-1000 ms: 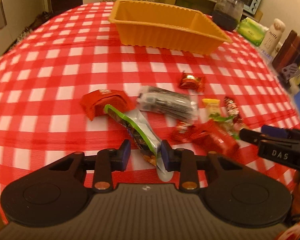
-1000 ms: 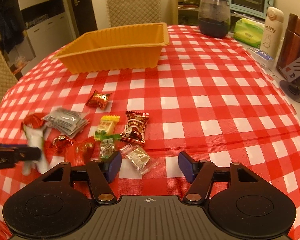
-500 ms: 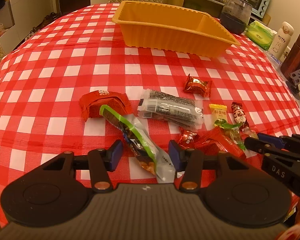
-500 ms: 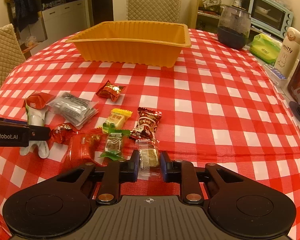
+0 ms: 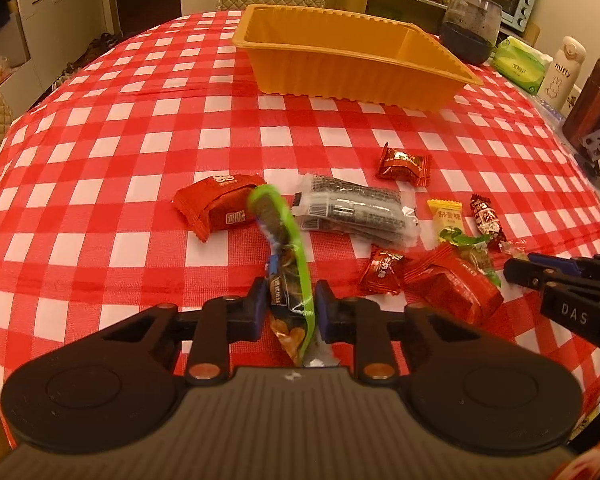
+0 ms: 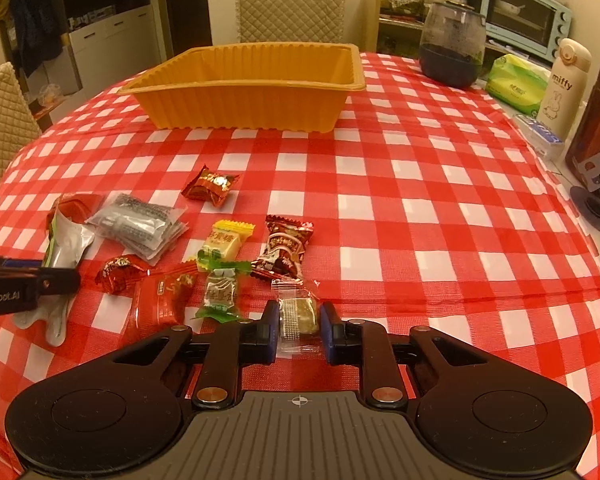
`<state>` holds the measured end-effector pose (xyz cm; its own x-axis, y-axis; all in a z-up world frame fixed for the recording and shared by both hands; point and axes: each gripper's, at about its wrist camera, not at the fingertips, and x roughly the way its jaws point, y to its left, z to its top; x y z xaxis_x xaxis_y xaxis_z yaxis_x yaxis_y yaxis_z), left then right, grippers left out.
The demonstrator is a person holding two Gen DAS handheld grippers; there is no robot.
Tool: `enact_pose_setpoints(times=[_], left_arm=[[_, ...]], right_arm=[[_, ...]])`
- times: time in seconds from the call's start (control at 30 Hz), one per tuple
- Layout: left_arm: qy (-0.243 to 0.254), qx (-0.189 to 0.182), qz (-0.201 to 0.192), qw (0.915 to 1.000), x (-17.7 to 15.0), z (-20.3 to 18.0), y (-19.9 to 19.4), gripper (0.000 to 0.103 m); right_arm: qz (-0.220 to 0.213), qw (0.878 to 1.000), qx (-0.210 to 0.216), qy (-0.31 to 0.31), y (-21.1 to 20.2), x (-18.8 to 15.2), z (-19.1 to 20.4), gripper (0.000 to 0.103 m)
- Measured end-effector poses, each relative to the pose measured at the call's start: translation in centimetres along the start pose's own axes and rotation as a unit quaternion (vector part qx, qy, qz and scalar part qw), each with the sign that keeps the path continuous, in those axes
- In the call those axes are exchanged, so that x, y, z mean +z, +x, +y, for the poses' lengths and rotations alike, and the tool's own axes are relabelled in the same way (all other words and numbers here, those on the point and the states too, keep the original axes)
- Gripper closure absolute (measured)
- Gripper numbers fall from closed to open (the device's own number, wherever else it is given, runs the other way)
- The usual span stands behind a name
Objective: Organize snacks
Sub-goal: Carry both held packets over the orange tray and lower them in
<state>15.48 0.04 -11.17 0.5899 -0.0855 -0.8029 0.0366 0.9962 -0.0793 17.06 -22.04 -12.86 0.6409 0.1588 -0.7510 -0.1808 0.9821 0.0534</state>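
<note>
Pick-up step: left gripper (image 5: 290, 307) clenched on the green-edged snack pouch (image 5: 286, 258), right gripper (image 6: 299, 330) clenched on a clear-wrapped candy (image 6: 298, 312), both well short of the orange tray (image 6: 244, 92); next, carry them into it

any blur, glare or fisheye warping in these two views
Left wrist: the green-edged snack pouch is motion-blurred at its top, and the red checked tablecloth bulges from fisheye distortion. Right wrist: sharp, warm orange cast, with glare on the red foil candy.

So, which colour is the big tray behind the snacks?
Orange; the tray shows best in the right wrist view.
</note>
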Motion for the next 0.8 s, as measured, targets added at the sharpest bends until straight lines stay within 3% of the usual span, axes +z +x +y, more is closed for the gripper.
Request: enact_pose_setpoints(times=[0.37, 0.8], left_arm=[[-0.004, -0.016, -0.022, 0.9996, 1.2, 0.2, -3.0, 0.082], [0.046, -0.048, -0.084, 0.9943, 8.8, -1.4, -3.6, 0.082]], right_arm=[[-0.034, 0.999, 0.003, 0.015, -1.9, 1.1, 0.2, 0.081], [-0.095, 0.995, 0.018, 0.03, -2.9, 7.6, 0.0, 0.081]])
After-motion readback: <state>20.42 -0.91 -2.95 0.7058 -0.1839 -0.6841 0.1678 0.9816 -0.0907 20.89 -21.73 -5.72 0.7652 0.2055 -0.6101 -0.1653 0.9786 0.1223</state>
